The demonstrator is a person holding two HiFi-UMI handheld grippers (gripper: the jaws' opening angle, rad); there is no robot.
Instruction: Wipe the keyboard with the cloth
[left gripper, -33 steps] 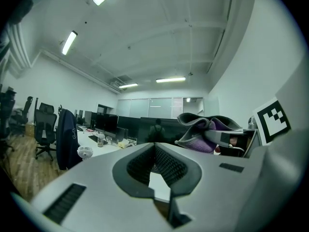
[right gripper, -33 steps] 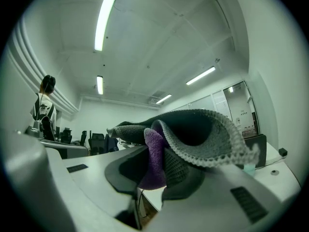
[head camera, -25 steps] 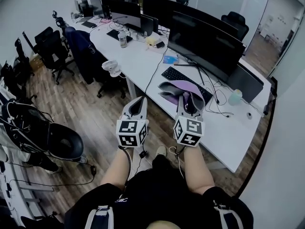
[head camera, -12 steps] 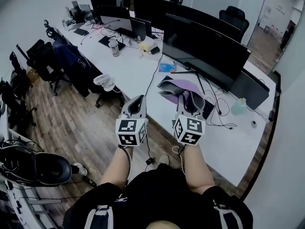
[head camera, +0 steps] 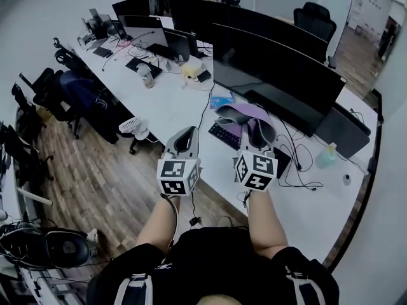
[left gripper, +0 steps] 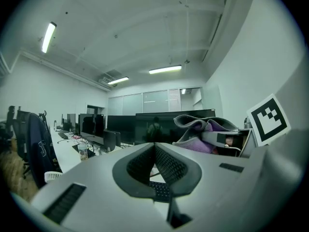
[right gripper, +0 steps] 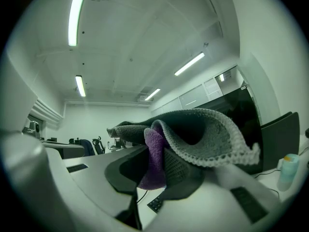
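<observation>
Grey-and-purple knitted cloth (head camera: pixel 240 114): outer face was grey, inner face purple, edge stitching pale grey.
Black flat rectangular keyboard (head camera: pixel 219 134): keys were black throughout.
Light grey plastic left gripper (head camera: pixel 187 132), right gripper (head camera: pixel 259 132): jaw pads were dark grey, ribbed; marker cubes bore black-on-white square patterns.
White long laminate desk (head camera: pixel 172 100): was plain white.
Black wide curved monitor (head camera: pixel 273 75): screen was dark.
Brown wooden plank floor (head camera: pixel 108 176): showed wood grain.
Pale green small plastic bottle (head camera: pixel 327 155): was translucent.
</observation>
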